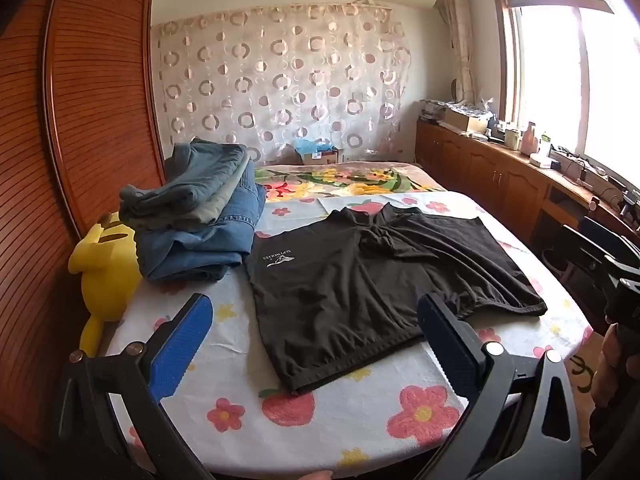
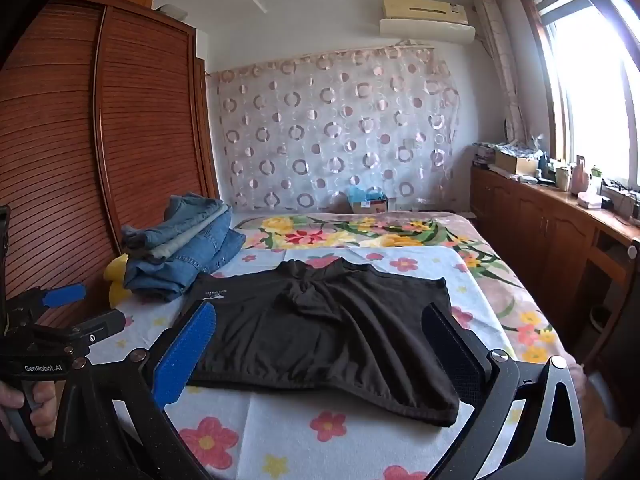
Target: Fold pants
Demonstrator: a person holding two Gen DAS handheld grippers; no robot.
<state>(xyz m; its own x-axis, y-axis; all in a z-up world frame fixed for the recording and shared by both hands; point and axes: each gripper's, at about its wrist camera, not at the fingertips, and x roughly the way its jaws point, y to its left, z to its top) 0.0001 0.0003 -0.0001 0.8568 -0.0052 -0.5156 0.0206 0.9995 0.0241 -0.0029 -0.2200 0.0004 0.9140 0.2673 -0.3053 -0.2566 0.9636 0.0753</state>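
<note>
Black shorts [image 1: 360, 280] with a small white logo lie spread flat on the flowered white sheet [image 1: 320, 416], leg hems toward me. They also show in the right wrist view [image 2: 320, 332]. My left gripper [image 1: 316, 344] is open and empty, held above the near hem of the shorts. My right gripper [image 2: 320, 356] is open and empty, also above the near hem. The left gripper shows in the right wrist view [image 2: 76, 308] at the far left, held in a hand.
A stack of folded jeans [image 1: 200, 216] sits at the bed's back left, beside a yellow plush toy [image 1: 104, 272]. A wooden wardrobe [image 1: 80, 120] stands on the left. Wooden cabinets [image 1: 500, 176] with clutter run under the window on the right.
</note>
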